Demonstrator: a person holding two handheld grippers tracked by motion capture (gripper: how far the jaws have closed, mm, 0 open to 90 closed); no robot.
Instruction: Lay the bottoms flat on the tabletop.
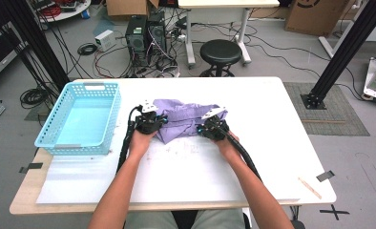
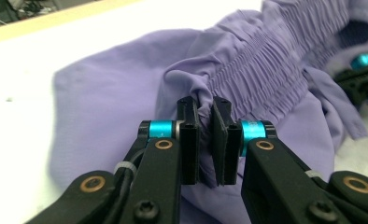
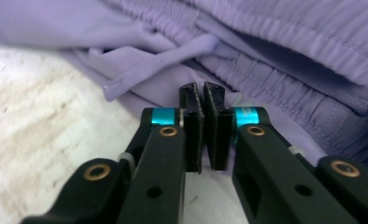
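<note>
A crumpled purple garment (image 1: 186, 116) with a gathered elastic band lies at the middle of the white table (image 1: 257, 157). My left gripper (image 1: 156, 120) is at its left near edge. In the left gripper view the left gripper (image 2: 205, 106) is shut on a raised fold of the garment (image 2: 266, 56) beside the gathered band. My right gripper (image 1: 206, 126) is at the garment's right near edge. Its jaws (image 3: 201, 91) stand together with their tips on the flat fabric (image 3: 266, 37) near a drawcord. I cannot tell whether a layer is pinched between them.
A light blue plastic basket (image 1: 115, 114) stands on the table's left side, with nothing visible inside. A thin wooden stick (image 1: 310, 187) lies near the front right corner. Beyond the far edge are a black stool (image 1: 220, 51), computer towers (image 1: 145, 33) and cables.
</note>
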